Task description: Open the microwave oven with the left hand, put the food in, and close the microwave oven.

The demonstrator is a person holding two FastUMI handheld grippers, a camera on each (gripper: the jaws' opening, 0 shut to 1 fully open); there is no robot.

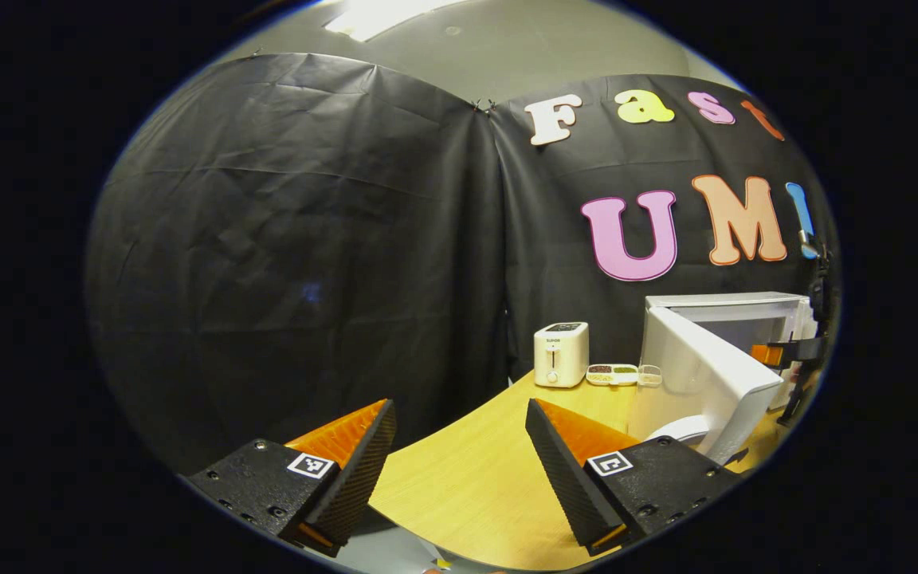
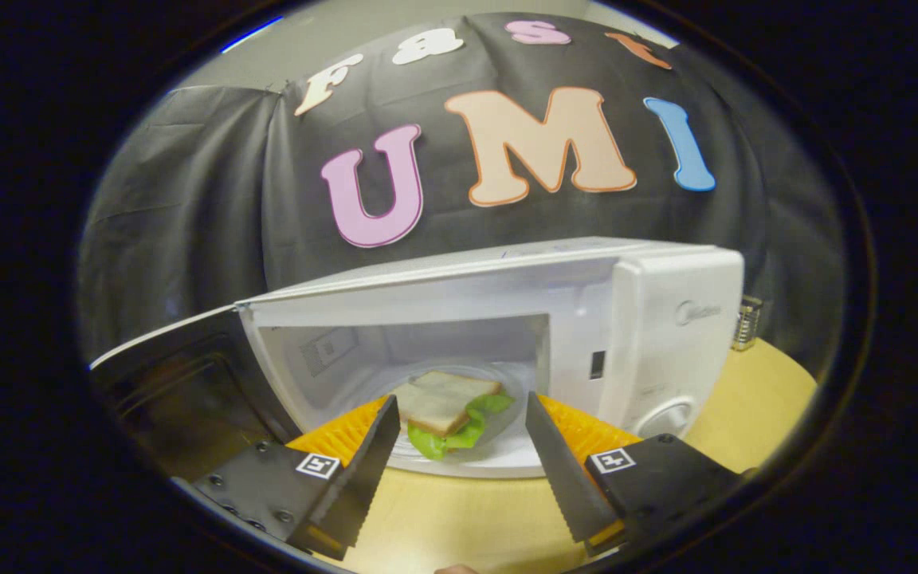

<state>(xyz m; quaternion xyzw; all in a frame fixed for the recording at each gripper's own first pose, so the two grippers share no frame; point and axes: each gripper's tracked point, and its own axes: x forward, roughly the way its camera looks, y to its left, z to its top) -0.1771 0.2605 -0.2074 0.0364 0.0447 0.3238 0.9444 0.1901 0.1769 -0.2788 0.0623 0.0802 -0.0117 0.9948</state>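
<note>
Sandwich [image 2: 447, 410] inside open white microwave [image 2: 650, 319]

White microwave [image 2: 650, 319], green lettuce [image 2: 459, 434]

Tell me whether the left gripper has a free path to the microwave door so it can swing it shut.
Probably yes. The left gripper is open and holds nothing, and the open microwave door stands ahead to its right, across bare table. The toaster sits further back, off that path.

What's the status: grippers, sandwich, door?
Both grippers open, empty. Sandwich inside microwave. Door open, not yet closed.
</note>
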